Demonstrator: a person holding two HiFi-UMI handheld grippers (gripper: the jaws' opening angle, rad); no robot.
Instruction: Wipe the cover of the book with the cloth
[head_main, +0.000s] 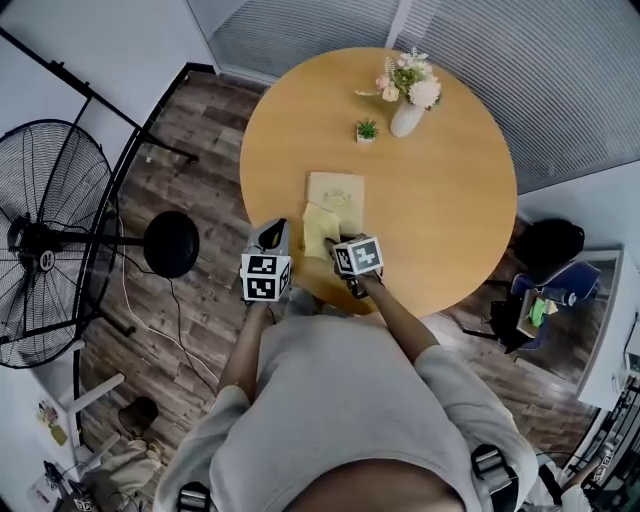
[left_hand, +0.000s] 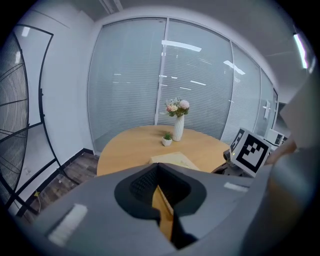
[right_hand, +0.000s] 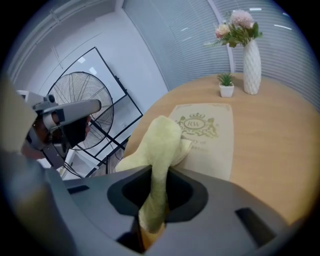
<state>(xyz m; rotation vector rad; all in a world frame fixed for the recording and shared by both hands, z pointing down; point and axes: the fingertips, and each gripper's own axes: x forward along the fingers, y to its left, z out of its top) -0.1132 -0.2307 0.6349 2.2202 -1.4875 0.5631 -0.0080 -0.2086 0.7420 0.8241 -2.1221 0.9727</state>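
Right now the right claw (right_hand: 153, 217) is clamped on a pale yellow-green cloth (right_hand: 162, 142). The fabric is soft and fleecy, pinched into a thick fold between the jaws. Its free end is bunched and draped forward onto the near left corner of the book (right_hand: 212, 132).

The book lies flat and closed on the counter (head_main: 450, 210). It is rectangular with a matte cream cover, a gold crest and gold lettering too small to read. The cloth touches the cover only at that near corner; the rest of the cover is bare.

The left claw (left_hand: 159, 200) has grey moulded jaws drawn almost together, with a thin sliver of counter showing between them and nothing gripped. In the head view it hangs over the counter near its near-left rim, just beside the cloth and clear of the book. Each claw carries a cube (head_main: 265, 277) with black-and-white square markers.

The counter is round with a smooth light-wood top. On its far side stands a white ribbed vase (head_main: 406, 120), narrow-necked, holding pink and white flowers. Just beside it is a small green plant (head_main: 367, 131) in a white square pot. Both are well apart from the book.

The floor (head_main: 200, 150) is dark wood plank. A big black wire-cage fan (head_main: 45, 245) stands at the left, with a round black disc (head_main: 171, 244) near it; stool or base, cannot tell. A slatted glass wall (left_hand: 130, 80) stands behind the counter.
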